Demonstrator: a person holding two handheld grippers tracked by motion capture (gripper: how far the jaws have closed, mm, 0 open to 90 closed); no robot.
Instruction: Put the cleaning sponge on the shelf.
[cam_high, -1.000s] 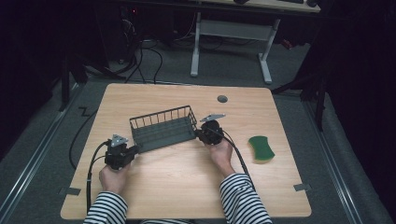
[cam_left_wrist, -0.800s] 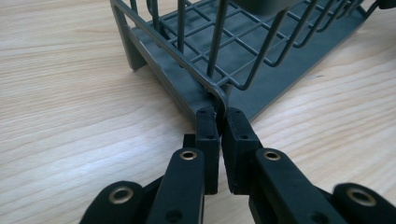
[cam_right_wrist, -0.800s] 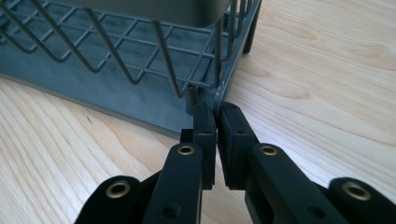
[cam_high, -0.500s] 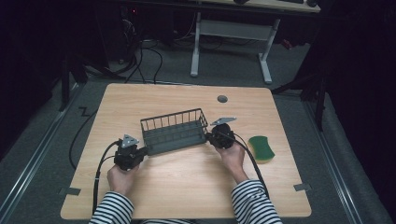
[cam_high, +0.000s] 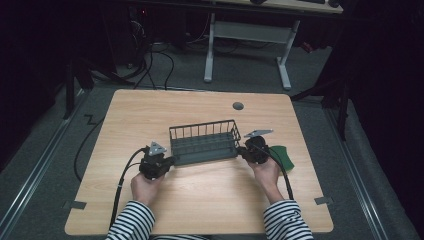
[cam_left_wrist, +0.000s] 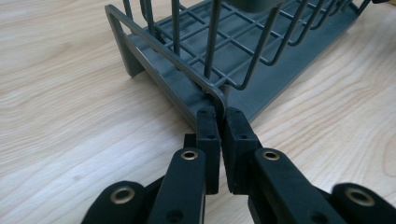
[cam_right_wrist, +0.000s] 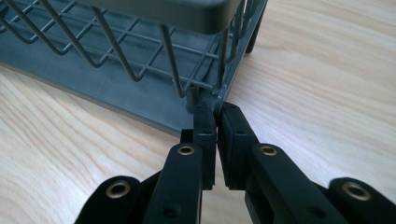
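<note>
A grey wire rack (cam_high: 202, 145) stands on the wooden table (cam_high: 200, 200), a little right of its middle. My left gripper (cam_high: 170, 161) is at the rack's left end, and in the left gripper view it (cam_left_wrist: 219, 116) is shut on the corner of the rack's frame (cam_left_wrist: 212, 93). My right gripper (cam_high: 243, 150) is at the rack's right end. In the right gripper view it (cam_right_wrist: 215, 112) is pinched on the rack's lower corner wire (cam_right_wrist: 219, 95). The rack holds nothing that I can see.
A green sponge (cam_high: 282, 155) lies just right of the right gripper, partly behind it. A round cable hole (cam_high: 238, 106) sits near the table's far edge. The left gripper's cable (cam_high: 120, 187) trails off the near left. Another desk's legs (cam_high: 210, 50) stand beyond.
Both grippers have carried the rack to the right across the table, closer to the green sponge. Their hold on its two ends is unchanged.
</note>
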